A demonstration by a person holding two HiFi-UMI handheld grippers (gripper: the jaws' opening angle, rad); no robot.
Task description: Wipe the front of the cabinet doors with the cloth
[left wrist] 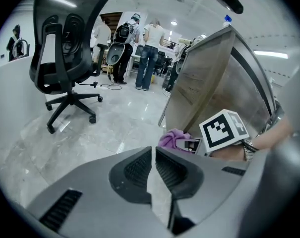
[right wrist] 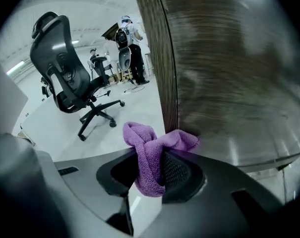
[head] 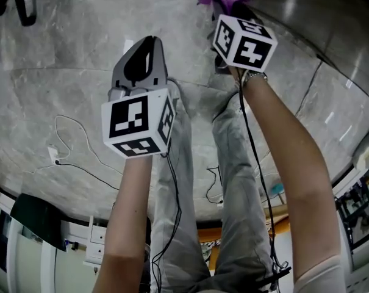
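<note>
Cloth (right wrist: 152, 155) is the working face here, and as I judge it the step goes best if the purple wad is pressed flat to the cabinet door (right wrist: 224, 73) and drawn in long overlapping strokes along the wood grain, edge to edge. The hard gripper body should be kept off the panel. The wad is small and twisted, so a steady lean into the door would spread more of it than a light brush would.

The cloth sits in the right gripper (right wrist: 152, 171), clenched between the two jaws. One fold stands up above them and a tail hangs down in the gap. Its free tip reaches toward the near edge of the door, just beside it; I cannot tell whether it touches. The door fills the right of the right gripper view, close ahead of the jaws.

The left gripper (left wrist: 153, 168) grasps nothing, its jaws drawn together with only a slit between them, and it hangs near the right one. An office chair (right wrist: 65, 78) stands well apart on the pale floor (right wrist: 125, 118).
</note>
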